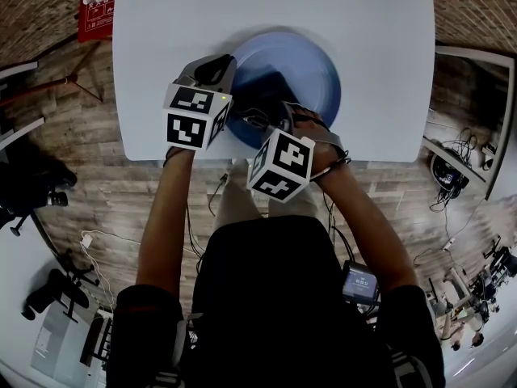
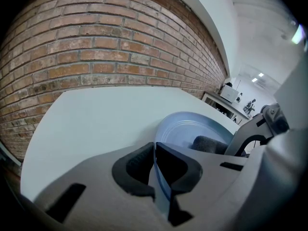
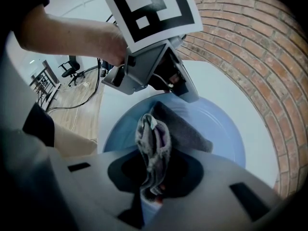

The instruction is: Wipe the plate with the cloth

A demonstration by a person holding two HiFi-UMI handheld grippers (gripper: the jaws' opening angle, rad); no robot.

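A pale blue plate (image 1: pixel 311 67) lies on the white table (image 1: pixel 161 47) near its front edge. My left gripper (image 2: pixel 155 170) is shut on the plate's (image 2: pixel 185 131) rim at its left side. The grey cloth (image 3: pixel 154 150) is pinched in my right gripper (image 3: pixel 151 177), and its free end drapes onto the inside of the plate (image 3: pixel 221 124). In the head view the cloth (image 1: pixel 271 91) shows as a dark patch on the plate, between the two marker cubes. The left gripper's body (image 3: pixel 154 69) sits just beyond the cloth in the right gripper view.
A brick wall (image 2: pixel 96 47) stands behind the table. A red object (image 1: pixel 97 16) rests on the floor past the table's far left corner. Cables (image 1: pixel 460 156) and stands lie on the wooden floor at both sides.
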